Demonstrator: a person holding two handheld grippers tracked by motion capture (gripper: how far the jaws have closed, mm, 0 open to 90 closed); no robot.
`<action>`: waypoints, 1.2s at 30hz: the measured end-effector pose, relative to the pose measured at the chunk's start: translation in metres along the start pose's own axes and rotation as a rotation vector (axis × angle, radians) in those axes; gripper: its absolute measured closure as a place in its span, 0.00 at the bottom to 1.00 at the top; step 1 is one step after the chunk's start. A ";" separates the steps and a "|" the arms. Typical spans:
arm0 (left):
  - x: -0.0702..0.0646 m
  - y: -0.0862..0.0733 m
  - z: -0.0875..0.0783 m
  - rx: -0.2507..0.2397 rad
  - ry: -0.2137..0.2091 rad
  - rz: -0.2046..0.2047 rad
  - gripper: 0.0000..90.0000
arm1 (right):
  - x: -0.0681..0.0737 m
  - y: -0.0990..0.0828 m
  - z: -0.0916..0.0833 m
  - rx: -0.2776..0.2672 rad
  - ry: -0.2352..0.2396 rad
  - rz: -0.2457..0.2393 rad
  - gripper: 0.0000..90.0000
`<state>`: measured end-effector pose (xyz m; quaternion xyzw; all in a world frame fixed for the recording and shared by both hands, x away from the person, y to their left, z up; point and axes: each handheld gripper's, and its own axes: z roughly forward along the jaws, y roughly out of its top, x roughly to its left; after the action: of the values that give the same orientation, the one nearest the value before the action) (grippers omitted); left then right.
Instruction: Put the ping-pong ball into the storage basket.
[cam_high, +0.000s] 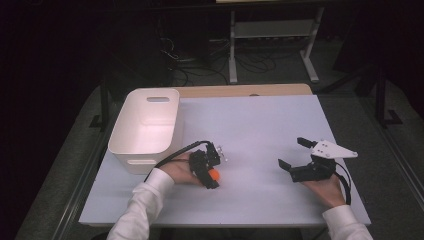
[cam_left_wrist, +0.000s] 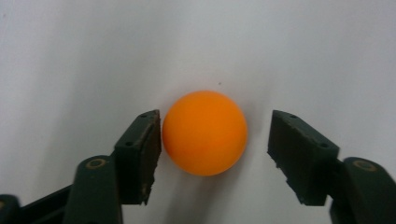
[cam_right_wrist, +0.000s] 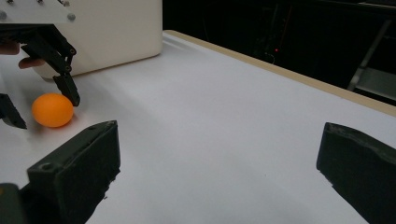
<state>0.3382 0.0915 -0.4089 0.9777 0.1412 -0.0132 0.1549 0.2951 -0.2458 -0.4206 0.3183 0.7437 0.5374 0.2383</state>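
An orange ball (cam_left_wrist: 204, 133) lies on the white table (cam_high: 265, 125), toward its near edge and left of the middle. It is smooth, round and matte, evenly coloured with no marking to be seen. The left gripper (cam_high: 214, 172) stands around it with jaws parted: in the left gripper view one black pad sits right at the ball's side, whether touching or not I cannot tell, while the other stands clear of it. From the high view the gripper body hides most of the ball.

Near the table's right edge the right gripper (cam_high: 291, 153) rests in a hand (cam_high: 327, 187), jaws spread wide with nothing between them; its grey three-cornered plate lies on top. The jaw pads are blocky, dull black.

Farther off, by the left edge, stands a white plastic bin (cam_high: 146, 125) with rounded corners and a slot handle. Beyond the far edge the room is dark and hard to make out.
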 end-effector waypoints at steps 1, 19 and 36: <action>0.000 0.000 0.000 -0.003 0.003 0.000 0.43 | 0.000 0.000 0.000 0.001 0.001 -0.001 0.00; -0.001 0.000 -0.001 0.008 0.003 0.010 0.56 | 0.000 0.000 0.000 0.006 0.003 0.000 0.00; -0.005 0.000 -0.022 -0.037 0.005 0.011 0.56 | 0.000 0.001 -0.001 -0.001 0.002 0.007 0.00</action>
<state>0.3333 0.0968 -0.3880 0.9755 0.1363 -0.0071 0.1726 0.2946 -0.2463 -0.4197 0.3203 0.7426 0.5389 0.2357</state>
